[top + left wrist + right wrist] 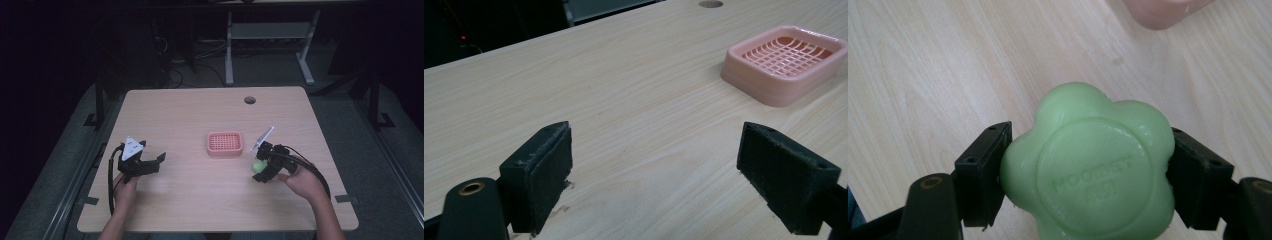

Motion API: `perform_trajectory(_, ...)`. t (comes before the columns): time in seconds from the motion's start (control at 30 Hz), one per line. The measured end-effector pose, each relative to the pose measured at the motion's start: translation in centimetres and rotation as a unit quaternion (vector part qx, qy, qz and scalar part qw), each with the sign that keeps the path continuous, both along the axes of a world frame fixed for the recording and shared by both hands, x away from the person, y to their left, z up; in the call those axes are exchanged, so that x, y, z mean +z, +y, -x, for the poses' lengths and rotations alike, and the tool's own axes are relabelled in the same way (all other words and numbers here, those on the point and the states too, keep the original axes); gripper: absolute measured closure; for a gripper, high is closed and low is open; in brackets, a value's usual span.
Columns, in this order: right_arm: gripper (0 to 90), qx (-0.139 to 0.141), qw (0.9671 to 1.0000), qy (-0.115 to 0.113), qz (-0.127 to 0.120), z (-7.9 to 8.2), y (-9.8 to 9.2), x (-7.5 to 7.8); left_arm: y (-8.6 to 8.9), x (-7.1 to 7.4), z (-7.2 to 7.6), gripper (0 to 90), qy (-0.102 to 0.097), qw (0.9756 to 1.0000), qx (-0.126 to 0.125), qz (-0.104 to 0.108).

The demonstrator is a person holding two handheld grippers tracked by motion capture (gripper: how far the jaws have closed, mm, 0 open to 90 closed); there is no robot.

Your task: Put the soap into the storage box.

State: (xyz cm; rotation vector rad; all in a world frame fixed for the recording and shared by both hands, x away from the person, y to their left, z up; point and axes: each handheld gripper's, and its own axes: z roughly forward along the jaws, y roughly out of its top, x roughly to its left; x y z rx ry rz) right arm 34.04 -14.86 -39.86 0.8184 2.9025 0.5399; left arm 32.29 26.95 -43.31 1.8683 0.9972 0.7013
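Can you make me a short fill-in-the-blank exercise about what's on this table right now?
1. The right hand-held gripper is shut on a flower-shaped soap whose colour is ____.
2. The pink soap dish near the middle of the table is ____ of soap.
3. The left hand-held gripper has its jaws ____, with nothing between them.

Missing words: green; empty; open

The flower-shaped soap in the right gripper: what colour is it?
Light green; the soap shows best in the right gripper view, clamped in the right gripper.
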Motion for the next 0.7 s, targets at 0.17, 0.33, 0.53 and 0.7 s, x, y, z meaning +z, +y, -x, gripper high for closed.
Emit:
perform_trajectory(0.17,26.0,0.0,1.0,-0.001,-0.006,-0.6,0.1,0.3,0.0,-0.1,0.0,14.3,0.005,1.0,-0.003,-0.002)
perform_trajectory(0.33,26.0,-0.001,1.0,-0.004,-0.009,-1.1,0.3,0.8,-0.2,0.0,0.0,14.3,0.003,1.0,-0.005,-0.002)
perform_trajectory(0.53,26.0,0.001,0.9999,-0.007,-0.011,-1.7,0.5,1.1,0.0,0.0,0.0,14.3,0.003,1.0,-0.001,0.0)
perform_trajectory(0.7,26.0,-0.001,0.9999,-0.001,-0.015,-2.2,0.5,1.1,0.0,0.0,0.0,14.3,0.005,1.0,-0.003,-0.003)
